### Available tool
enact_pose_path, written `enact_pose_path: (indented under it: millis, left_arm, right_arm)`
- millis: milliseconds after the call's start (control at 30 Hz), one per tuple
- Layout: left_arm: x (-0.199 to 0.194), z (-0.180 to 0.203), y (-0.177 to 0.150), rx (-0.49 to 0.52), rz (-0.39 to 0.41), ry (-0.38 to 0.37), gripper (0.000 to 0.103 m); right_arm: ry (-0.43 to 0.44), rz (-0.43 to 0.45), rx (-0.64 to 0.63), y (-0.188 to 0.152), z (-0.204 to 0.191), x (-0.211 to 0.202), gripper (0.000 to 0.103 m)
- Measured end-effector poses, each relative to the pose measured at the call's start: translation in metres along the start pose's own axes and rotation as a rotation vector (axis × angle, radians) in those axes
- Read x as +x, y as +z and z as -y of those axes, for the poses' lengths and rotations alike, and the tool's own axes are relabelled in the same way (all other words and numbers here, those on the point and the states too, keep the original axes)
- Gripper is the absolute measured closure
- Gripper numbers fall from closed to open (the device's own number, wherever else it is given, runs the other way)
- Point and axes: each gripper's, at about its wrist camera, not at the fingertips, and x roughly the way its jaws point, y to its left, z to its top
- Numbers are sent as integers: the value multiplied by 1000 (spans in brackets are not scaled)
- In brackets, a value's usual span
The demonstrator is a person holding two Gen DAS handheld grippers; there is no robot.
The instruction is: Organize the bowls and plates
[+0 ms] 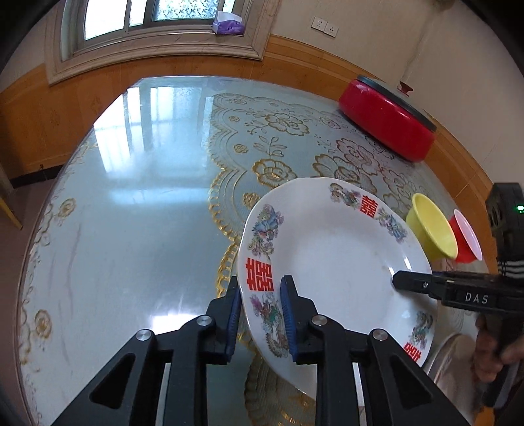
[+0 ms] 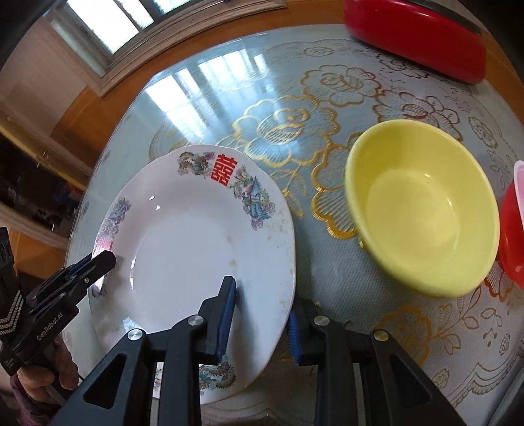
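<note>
At the near edge of the round glass-covered tabletop (image 1: 137,209), a white plate (image 1: 334,262) with red double-happiness characters and floral motifs on its rim is lifted and tilted, gripped from two opposite sides. The left gripper (image 1: 260,314) has its jaws pinching the plate's rim, one blue pad above the rim and one below. The right gripper (image 2: 258,314) pinches the opposite rim the same way, one pad on the plate's inner face and the other tucked under its edge.

The left wrist view shows the right gripper reaching in from the side, its black tip resting on the plate's rim, with part of the holding hand (image 1: 491,354) visible. Only this view shows the window and its sill with a purple packet (image 1: 228,23), the wall sockets (image 1: 324,26), and a second white dish (image 1: 455,357) lying below the held plate near the tabletop edge.

The right wrist view shows the left gripper (image 2: 98,262) clamped on the far rim. It also gives a clear look into the yellow bowl (image 2: 422,209), upright on the lace-patterned cloth just beside the plate, with a red bowl (image 2: 512,229) with a pale lining touching or just beside it. A red lidded pot (image 2: 416,36) sits toward the far edge.
</note>
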Motion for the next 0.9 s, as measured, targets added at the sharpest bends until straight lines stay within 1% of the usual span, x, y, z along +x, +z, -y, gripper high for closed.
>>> enact_pose_path:
  millis: [67,100,133,167,200,267,333,367,467,533,600,667,800,900]
  left_arm:
    - [-4,0,-4,5,17,24,76]
    - [-4,0,-4,7,19,26,73]
    - [-3,-1,-3,-7,25,13,67]
    - [-2,-3,-2,-25,29,-1,64]
    - [1,-5,-2,-40,30,4,64]
    - [8,-3,0,-45,9,10,71]
    - [13,-1,-3,-42,-3,18,73]
    - [11,-1,-5,-44,4,13,74]
    - [6,-7,-11,-74,-5,-19,77]
    - [2,-7,-16,-71,-1,-11,77]
    - [-3,-7,-21,-69,1,-1,76]
    - [-7,-9,-26,-78,2,-2,76]
    - [-18,-10,-35,-76,20,12,76]
    - [-27,-8,-42,-59,48,31,76]
  right_arm:
    - [12,-3,-29,-4,-5,2,74]
    - [8,-2,-42,-4,-9,3,72]
    - [-2,-3,-52,-4,-12,5,72]
    - [-9,-4,-57,-3,-14,6,71]
    - [-12,-1,-61,-3,-16,7,71]
    - [-12,10,-64,0,-23,11,71]
    - [-28,19,-72,0,-29,14,71]
    - [-35,21,-81,1,-32,15,71]
    - [-22,22,-79,1,-33,18,73]
    - [-14,20,-82,-1,-32,16,74]
    - [-11,14,-105,-10,-30,12,74]
    - [-8,6,-120,-12,-35,13,74]
    - [-14,16,-164,-16,-47,10,74]
    - [-19,24,-209,-16,-60,10,74]
